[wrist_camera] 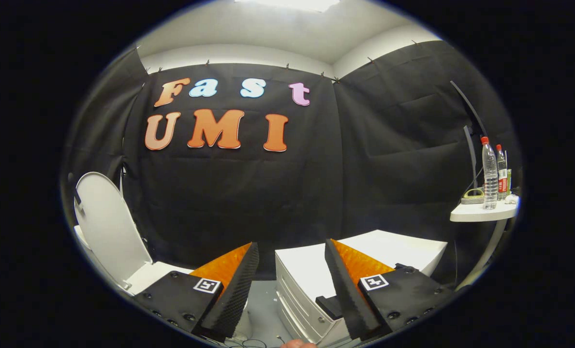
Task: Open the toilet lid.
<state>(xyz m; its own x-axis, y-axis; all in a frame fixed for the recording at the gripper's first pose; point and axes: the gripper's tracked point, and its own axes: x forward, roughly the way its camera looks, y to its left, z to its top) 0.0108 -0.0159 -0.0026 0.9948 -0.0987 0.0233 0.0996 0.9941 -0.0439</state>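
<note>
The claw [289,270] is standing open with nothing between its fingers, well apart from the toilet lid [106,220] at far left. The lid is already leaning upright, a plain white oval, against the black cloth wall, above the toilet [154,275]. Judged complete: opening appears done, and nothing further seems called for beyond withdrawing. A white cabinet [311,278] is sitting just ahead.

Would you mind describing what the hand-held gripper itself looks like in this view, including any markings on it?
The hand-held gripper has two wedge-shaped fingers that taper to points, their inner faces covered in a fine ribbed texture. Each finger sits on a flat black block fastened with round screws. Each block carries a small square black-and-white marker near the finger's base. The fingers stand apart with nothing between them.
</note>
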